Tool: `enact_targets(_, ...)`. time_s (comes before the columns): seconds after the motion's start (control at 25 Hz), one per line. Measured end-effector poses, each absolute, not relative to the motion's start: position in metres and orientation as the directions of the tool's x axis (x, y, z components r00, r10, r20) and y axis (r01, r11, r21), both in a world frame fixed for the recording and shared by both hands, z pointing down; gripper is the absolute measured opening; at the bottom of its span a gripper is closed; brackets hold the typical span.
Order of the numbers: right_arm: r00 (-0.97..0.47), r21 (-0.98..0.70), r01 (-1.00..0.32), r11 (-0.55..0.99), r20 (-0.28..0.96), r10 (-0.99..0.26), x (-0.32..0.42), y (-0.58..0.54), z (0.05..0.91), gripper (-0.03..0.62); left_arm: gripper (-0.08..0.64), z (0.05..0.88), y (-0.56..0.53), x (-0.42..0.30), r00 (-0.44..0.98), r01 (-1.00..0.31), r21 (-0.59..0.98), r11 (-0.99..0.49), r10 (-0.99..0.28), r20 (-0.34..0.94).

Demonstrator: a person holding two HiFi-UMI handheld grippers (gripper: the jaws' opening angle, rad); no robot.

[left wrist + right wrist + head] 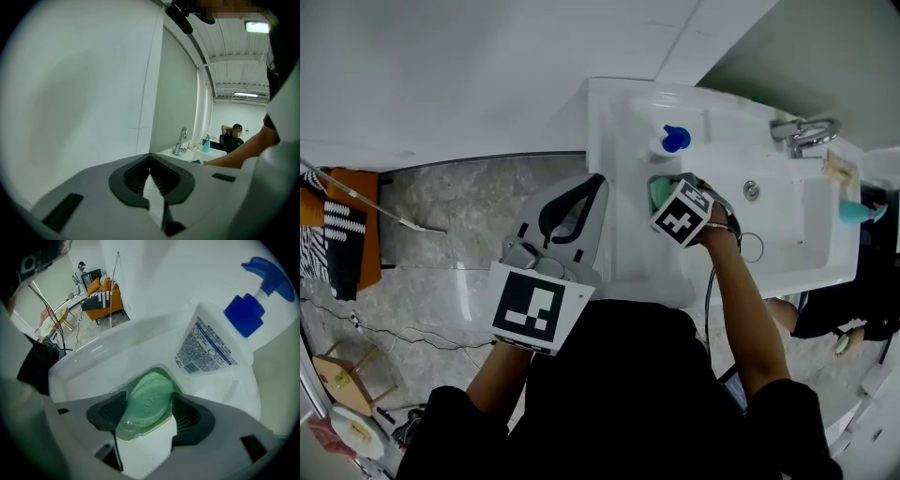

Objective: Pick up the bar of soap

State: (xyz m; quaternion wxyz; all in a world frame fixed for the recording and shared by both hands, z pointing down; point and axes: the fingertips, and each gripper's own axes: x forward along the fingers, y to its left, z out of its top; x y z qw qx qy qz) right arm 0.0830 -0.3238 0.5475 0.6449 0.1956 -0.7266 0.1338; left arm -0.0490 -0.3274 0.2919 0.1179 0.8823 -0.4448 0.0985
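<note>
One bar of soap (149,397) lay in a translucent green dish (123,431) on the white sink ledge (93,363), just beside a pump bottle (211,345). Its long axis ran roughly along the line of your right gripper (148,400), so the parted jaws straddled its short width. One pad appeared to touch the soap and the other stood just off it. Your left gripper (150,161) was well apart, jaws together on nothing, facing the wall. The closing squeeze therefore fell to the right.
</note>
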Motion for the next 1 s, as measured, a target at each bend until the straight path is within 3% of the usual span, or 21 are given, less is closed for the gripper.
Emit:
enact_targets(0.48, -0.033, 0.014, -0.435, 0.900, 0.999, -0.032, 0.084, -0.323, 0.559, 0.322, 0.008, 0.293, -0.327, -0.050, 0.581, -0.812, 0.133, -0.568, -0.765, 0.277)
enact_targets(1.0, -0.247, -0.013, -0.533, 0.846, 0.959, -0.141, 0.084, -0.319, 0.541, 0.290, 0.008, 0.291, -0.327, -0.051, 0.582, -0.812, 0.134, -0.569, -0.765, 0.276)
